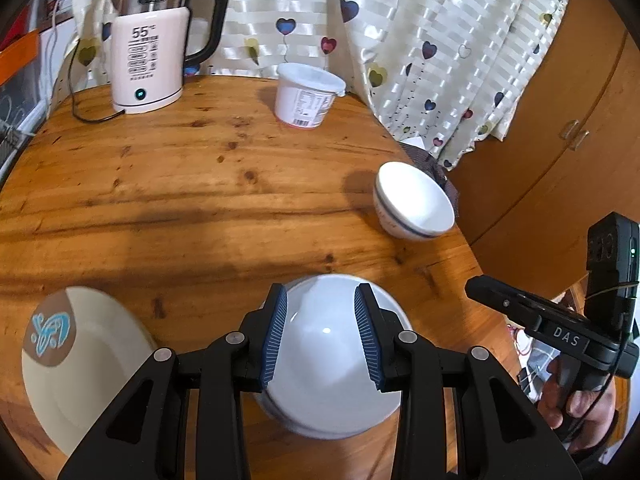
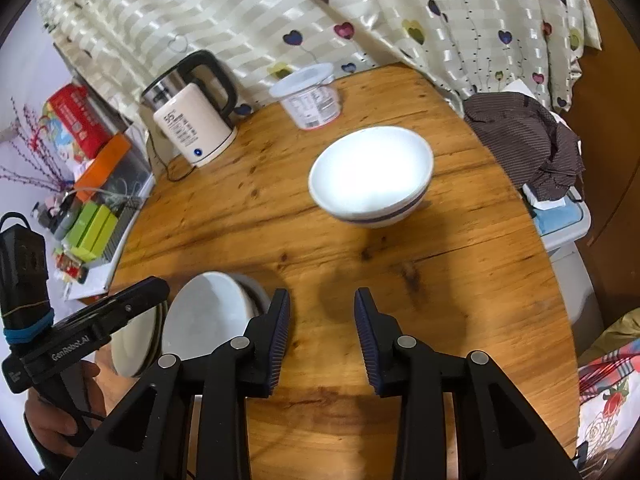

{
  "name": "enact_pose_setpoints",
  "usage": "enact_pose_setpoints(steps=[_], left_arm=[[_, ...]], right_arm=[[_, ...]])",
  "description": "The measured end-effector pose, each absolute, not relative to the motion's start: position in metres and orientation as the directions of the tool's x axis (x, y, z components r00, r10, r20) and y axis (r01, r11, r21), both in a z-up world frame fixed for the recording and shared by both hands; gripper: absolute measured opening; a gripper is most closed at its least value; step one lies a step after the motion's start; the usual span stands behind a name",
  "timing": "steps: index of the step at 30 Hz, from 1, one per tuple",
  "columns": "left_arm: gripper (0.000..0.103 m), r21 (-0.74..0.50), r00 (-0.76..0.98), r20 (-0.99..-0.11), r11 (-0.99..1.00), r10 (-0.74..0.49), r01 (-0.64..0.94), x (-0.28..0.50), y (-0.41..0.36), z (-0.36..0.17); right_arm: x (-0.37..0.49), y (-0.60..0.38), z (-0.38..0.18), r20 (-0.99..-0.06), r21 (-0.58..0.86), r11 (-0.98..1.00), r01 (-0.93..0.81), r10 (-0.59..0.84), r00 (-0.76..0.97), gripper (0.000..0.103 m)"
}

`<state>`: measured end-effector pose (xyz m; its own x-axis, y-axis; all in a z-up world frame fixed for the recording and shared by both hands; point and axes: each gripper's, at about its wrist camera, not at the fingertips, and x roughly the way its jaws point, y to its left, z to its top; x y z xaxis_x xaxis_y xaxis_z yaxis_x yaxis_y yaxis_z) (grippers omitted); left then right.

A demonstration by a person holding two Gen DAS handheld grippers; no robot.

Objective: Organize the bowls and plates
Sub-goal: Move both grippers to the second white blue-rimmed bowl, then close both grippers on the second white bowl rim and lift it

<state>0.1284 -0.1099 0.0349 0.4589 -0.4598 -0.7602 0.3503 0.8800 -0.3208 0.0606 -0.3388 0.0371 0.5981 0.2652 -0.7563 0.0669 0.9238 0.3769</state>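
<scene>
Nearest in the left wrist view, the left claw (image 1: 321,334) hangs over a white bowl (image 1: 332,360) at the near edge of the round wooden desk (image 1: 200,184); its blue-ribbed fingers (image 1: 276,336) are spread moderately and sit above the bowl's hollow, and whether they touch the rim cannot be told. This bowl seems to rest in another beneath it, though the lower part is blurred. Just beside it, to the left, lies a cream plate (image 1: 84,364) with a brown patch and a blue design. In the right wrist view the right claw (image 2: 322,336) stands open with nothing between its fingers, only bare desk under it. To its left are the same near bowl (image 2: 208,316) and the edge of the plate (image 2: 132,344), partly hidden behind the body of the other handheld device. Farther out, well apart from the near bowl, a second white bowl (image 2: 370,176) with a dark blue band sits upright toward the right edge of the desk; it shows in the left wrist view too (image 1: 414,202). Beyond it, near the far rim, stands a white lidded tub (image 1: 306,94) with a printed label, and to the left of that a pink and steel electric kettle (image 1: 154,44) on its base, its cord trailing on the wood. A heart-printed curtain (image 1: 400,40) hangs behind everything.
</scene>
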Motion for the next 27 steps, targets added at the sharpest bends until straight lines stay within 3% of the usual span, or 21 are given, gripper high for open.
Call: enact_pose_setpoints(steps=[17, 27], left_arm=[[0.037, -0.364, 0.314, -0.801, 0.831, -0.51, 0.421, 0.201, -0.182, 0.032], [0.037, -0.347, 0.245, -0.844, 0.835, -0.477, 0.428, 0.24, -0.226, 0.012]], right_arm=[[0.107, -0.394, 0.036, -0.749, 0.399, 0.904, 0.152, 0.226, 0.623, 0.033], [0.139, -0.414, 0.019, -0.765, 0.408, 0.893, 0.192, 0.22, 0.605, 0.03]])
